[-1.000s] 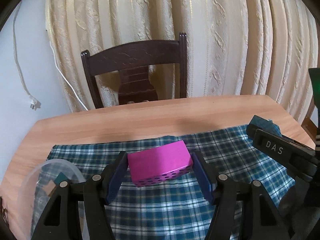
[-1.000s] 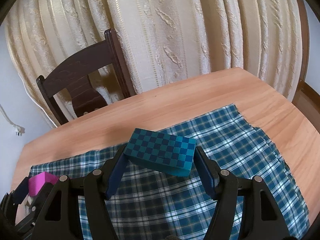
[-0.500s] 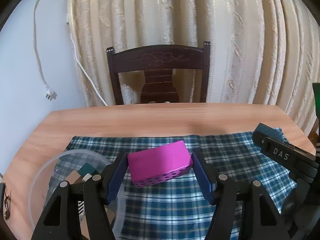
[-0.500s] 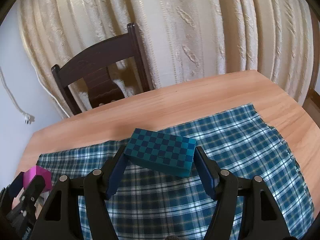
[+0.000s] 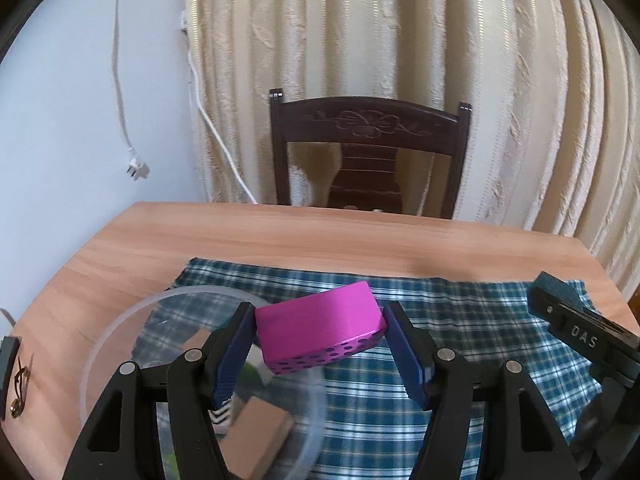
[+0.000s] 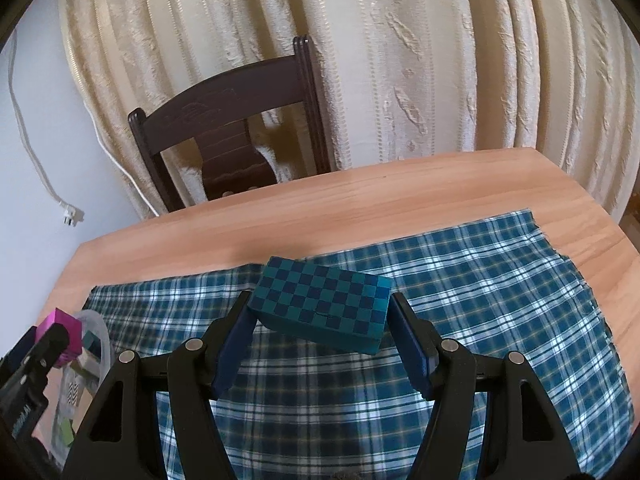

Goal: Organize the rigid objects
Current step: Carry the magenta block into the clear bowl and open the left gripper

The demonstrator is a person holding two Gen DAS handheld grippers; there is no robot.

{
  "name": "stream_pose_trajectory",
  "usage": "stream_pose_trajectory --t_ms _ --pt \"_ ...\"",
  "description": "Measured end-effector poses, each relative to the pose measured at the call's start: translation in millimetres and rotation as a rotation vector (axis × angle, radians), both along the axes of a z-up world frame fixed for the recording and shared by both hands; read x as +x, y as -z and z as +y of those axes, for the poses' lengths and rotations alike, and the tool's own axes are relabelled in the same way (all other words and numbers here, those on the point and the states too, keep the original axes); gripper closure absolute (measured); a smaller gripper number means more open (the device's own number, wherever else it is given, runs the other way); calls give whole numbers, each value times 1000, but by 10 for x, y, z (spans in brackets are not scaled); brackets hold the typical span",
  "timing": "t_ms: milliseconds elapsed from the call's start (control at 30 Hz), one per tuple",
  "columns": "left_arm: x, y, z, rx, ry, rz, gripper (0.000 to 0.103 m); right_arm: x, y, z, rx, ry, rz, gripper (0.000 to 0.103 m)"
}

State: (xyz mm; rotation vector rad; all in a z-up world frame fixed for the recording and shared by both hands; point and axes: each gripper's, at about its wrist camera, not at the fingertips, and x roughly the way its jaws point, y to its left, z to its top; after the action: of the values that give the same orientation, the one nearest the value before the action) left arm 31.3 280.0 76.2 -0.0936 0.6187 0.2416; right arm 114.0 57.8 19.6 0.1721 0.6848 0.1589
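Your left gripper (image 5: 320,344) clamps a pink block (image 5: 318,326) between its pads, held above the near rim of a clear bowl (image 5: 100,344) that sits below and to its left with small blocks inside. Your right gripper (image 6: 319,334) grips a checkered block (image 6: 322,304), lifted clear over the plaid cloth (image 6: 500,280). The cloth lies open ahead and to the right of it. Bare table (image 6: 360,208) runs beyond to a chair (image 5: 368,152) and curtain (image 6: 420,60).
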Motion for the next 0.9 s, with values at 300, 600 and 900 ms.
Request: stream_pose_trajectory --t_ms 300,600,900 --pt "-199 49 397 7 -98 -12 35 -101 4 212 -16 -68 -9 35" --pt "-348 89 862 -22 -200 -11 35 -240 -16 424 -25 -144 -27 35" --pt "-433 162 1091 -70 -238 11 35 -362 -3 582 -28 -198 -27 35"
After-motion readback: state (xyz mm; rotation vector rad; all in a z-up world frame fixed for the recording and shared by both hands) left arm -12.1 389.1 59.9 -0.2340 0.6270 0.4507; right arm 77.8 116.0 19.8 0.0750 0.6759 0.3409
